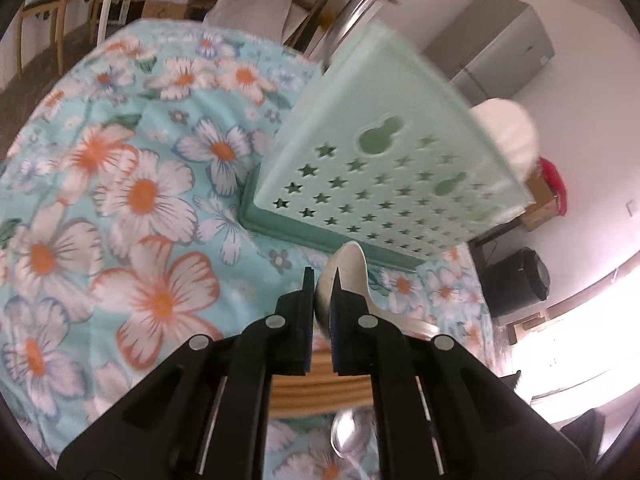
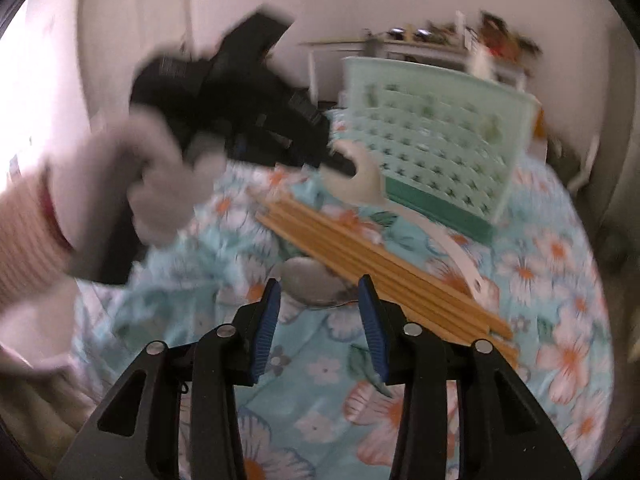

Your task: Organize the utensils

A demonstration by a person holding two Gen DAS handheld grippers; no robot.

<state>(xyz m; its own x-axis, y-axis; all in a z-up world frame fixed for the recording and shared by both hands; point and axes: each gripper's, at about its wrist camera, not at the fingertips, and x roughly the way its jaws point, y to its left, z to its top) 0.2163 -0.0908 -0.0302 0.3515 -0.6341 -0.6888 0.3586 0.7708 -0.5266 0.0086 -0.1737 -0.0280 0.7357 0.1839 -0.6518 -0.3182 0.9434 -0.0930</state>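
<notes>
1. Left gripper point(image 1: 322, 276) clamps the white ceramic spoon point(image 1: 348, 268) by its bowl, just before the mint-green star-perforated utensil holder point(image 1: 380, 168).
2. Right gripper point(image 2: 320, 300) hovers, fingers apart, over a steel spoon point(image 2: 310, 280).
3. Wooden chopsticks point(image 2: 380, 268) lie across the floral tablecloth point(image 2: 320, 368), between the steel spoon and the holder.

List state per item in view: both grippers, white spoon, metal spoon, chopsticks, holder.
left gripper: shut on white spoon
white spoon: bowl end pinched, handle trailing over the chopsticks
right gripper: open, nothing between the pads
metal spoon: lying on the tablecloth, beside the chopsticks
chopsticks: flat in a bundle on the cloth
utensil holder: upright on the cloth; inside not visible
</notes>
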